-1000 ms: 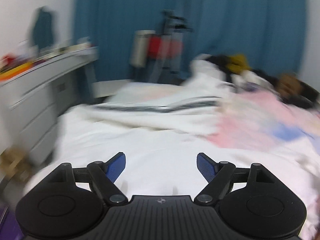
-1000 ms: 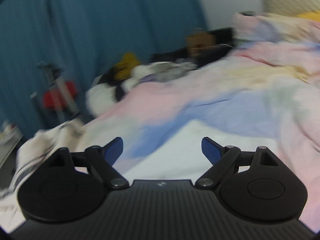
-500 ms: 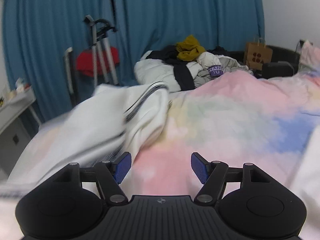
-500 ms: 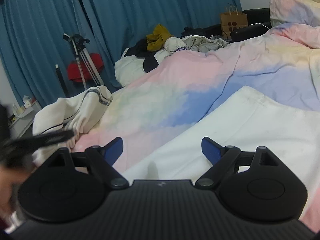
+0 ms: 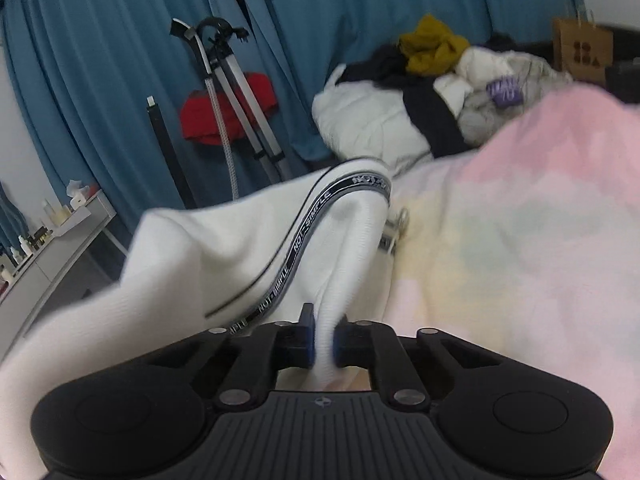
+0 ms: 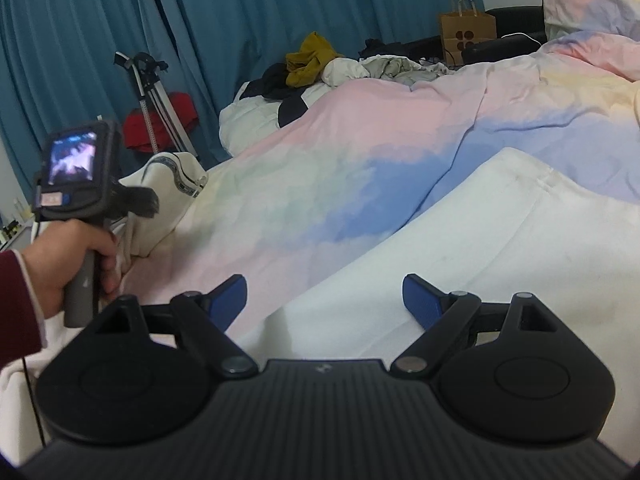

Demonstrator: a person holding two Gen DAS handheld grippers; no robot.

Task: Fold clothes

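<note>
Left gripper, bottom center of its frame, is pinching a fold of the white striped garment lying mid-left on the pastel duvet, while the right gripper hangs wide open over white fabric at lower right.

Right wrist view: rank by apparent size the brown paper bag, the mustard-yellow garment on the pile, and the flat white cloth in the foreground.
1. Flat white cloth, largest, though nearest the camera.
2. Brown paper bag and mustard-yellow garment: too alike to rank.
</note>
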